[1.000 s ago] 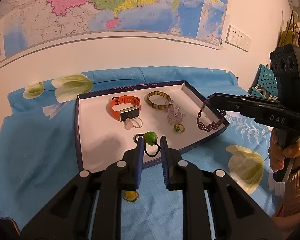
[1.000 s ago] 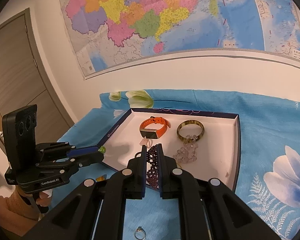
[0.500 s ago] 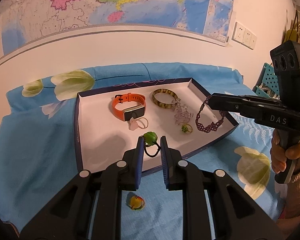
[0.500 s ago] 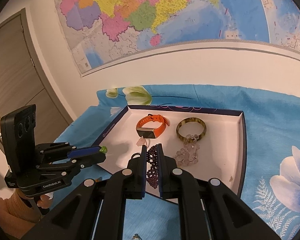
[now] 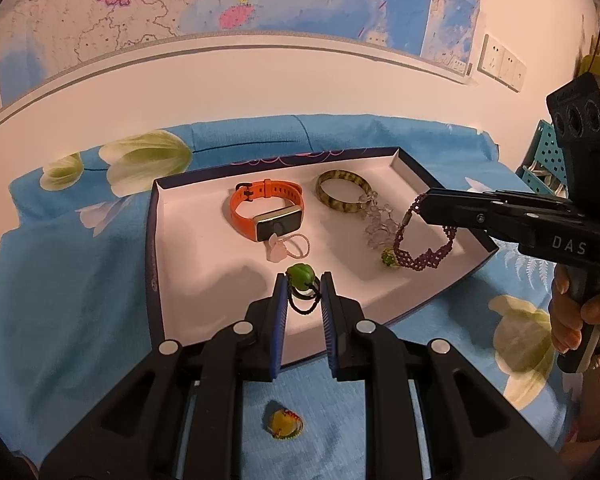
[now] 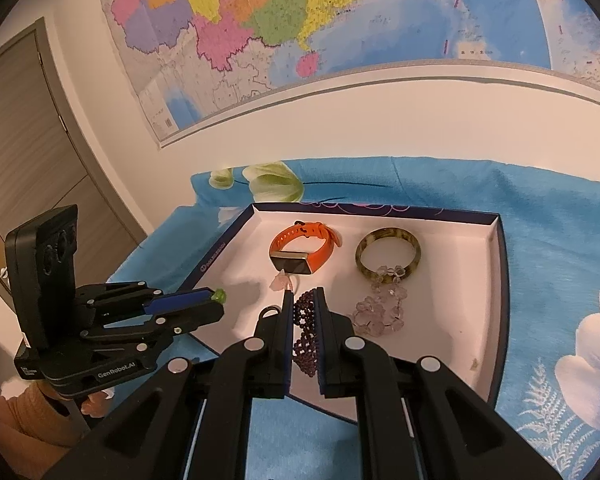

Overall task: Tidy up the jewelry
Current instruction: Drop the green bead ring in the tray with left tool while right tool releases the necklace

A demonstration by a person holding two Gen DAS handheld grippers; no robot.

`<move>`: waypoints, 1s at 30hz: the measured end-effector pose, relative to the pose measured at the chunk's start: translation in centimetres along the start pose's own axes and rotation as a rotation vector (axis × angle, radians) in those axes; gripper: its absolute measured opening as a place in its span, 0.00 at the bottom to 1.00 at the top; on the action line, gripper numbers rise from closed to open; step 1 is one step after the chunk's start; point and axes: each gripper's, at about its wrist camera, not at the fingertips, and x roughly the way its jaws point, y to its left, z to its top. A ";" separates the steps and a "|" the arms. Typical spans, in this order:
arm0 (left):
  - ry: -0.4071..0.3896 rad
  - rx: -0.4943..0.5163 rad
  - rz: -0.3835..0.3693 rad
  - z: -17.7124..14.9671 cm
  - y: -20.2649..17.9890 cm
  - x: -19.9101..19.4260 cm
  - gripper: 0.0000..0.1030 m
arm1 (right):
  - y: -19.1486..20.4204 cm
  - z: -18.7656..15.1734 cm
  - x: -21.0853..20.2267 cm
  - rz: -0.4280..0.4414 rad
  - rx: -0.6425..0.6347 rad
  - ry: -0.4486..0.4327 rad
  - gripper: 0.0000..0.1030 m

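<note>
Both grippers have edged lower over the white-lined tray (image 5: 452,184): the left gripper (image 5: 304,280) pinches a green-bead black hair tie (image 5: 300,274), the right gripper (image 6: 303,300) clamps a purple beaded bracelet (image 6: 306,332), both near release

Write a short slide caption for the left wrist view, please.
Left gripper carries a green-bead hair tie over the white tray.

Tray (image 5: 158,264) front-left bare; watch (image 5: 266,210), bangle (image 5: 342,196) crowd rear.
</note>
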 end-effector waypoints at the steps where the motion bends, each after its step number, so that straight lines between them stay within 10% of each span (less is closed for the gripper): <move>1: 0.003 0.000 0.002 0.1 0.0 0.1 0.17 | 0.0 0.0 0.1 0.002 -0.001 0.002 0.08; 30: 0.104 0.024 0.057 1.3 -0.2 5.5 0.17 | -4.0 0.2 2.9 -0.043 0.113 0.051 0.10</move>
